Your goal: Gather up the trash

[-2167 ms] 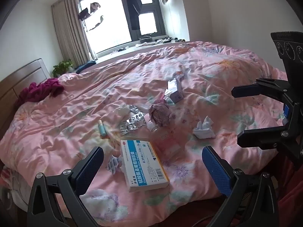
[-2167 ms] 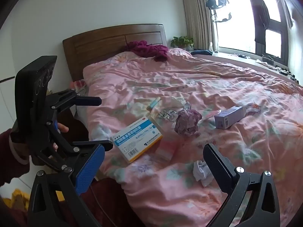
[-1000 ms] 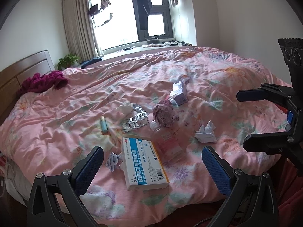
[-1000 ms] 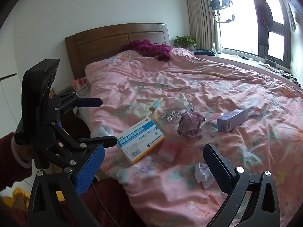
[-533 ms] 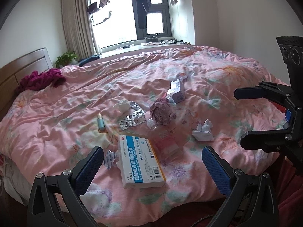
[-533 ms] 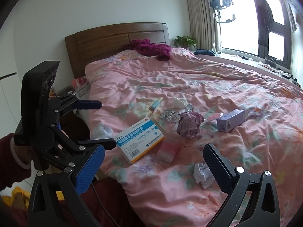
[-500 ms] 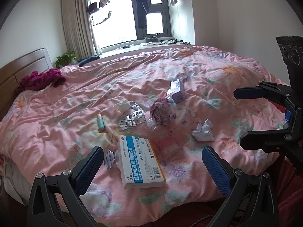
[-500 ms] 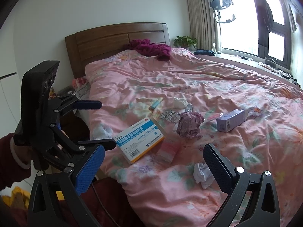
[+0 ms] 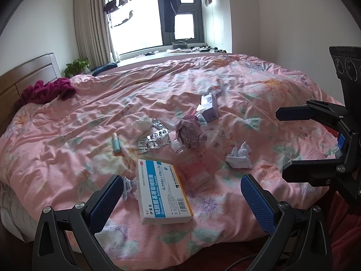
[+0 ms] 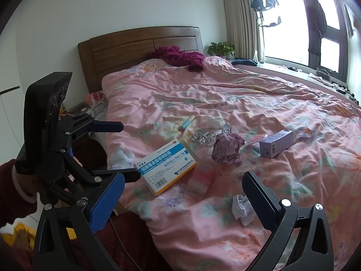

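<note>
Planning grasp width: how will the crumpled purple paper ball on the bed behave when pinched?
The crumpled purple paper ball looks loosely wadded, so it will likely compress and feel very light. Its creased surface probably grips well. On the soft pink floral duvet it may shift or roll slightly if nudged.

Little differs from the earlier pictures. In the left wrist view the white-and-blue cardboard medicine box (image 9: 162, 192) now lies lower and nearer the camera than 2.2 s ago, between the left claw (image 9: 180, 197) fingers, and more of the dark wooden headboard (image 9: 27, 74) shows than half a second ago. In the right wrist view the pink floral quilt (image 10: 248, 103) and its litter sit slightly lower in frame than 2.2 s ago. No item on the bed has shifted relative to the others. Both claws remain spread wide and empty.
</note>
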`<state>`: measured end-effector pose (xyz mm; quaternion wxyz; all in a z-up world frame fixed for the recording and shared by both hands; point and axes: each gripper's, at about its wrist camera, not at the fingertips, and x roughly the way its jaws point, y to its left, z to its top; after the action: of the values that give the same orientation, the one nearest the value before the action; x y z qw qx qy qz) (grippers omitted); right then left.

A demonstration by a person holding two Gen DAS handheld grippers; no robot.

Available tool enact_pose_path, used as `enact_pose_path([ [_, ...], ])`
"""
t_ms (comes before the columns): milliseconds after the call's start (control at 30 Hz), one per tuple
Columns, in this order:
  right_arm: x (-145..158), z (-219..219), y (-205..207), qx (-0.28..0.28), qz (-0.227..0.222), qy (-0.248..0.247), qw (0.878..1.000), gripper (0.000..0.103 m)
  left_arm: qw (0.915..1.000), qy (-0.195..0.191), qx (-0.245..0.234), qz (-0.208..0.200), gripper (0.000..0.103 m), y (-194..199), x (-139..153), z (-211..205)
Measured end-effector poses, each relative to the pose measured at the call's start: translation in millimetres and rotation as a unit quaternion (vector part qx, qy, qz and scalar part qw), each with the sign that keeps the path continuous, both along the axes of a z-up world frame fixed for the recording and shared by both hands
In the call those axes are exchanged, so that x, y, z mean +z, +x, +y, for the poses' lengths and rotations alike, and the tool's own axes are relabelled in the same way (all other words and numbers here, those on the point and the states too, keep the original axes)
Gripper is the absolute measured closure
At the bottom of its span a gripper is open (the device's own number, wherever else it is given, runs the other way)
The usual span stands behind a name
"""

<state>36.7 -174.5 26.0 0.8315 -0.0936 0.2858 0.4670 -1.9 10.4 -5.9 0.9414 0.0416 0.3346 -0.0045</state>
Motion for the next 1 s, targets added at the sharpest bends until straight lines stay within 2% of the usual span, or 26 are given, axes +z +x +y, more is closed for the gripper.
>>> enact_pose_path([
  [233,-3.4,-4.5,4.1,-0.009,0.006,-0.004,1.0,0.0,0.9998,-0.018,0.007,0.008,0.0,4.0,-5.6,1.2],
  [1000,-2.4,-12.5,16.9,-0.033,0.013,-0.006,0.999,0.0,0.9996,-0.026,-0.005,0.007,0.0,24.7,-4.9,-7.9],
])
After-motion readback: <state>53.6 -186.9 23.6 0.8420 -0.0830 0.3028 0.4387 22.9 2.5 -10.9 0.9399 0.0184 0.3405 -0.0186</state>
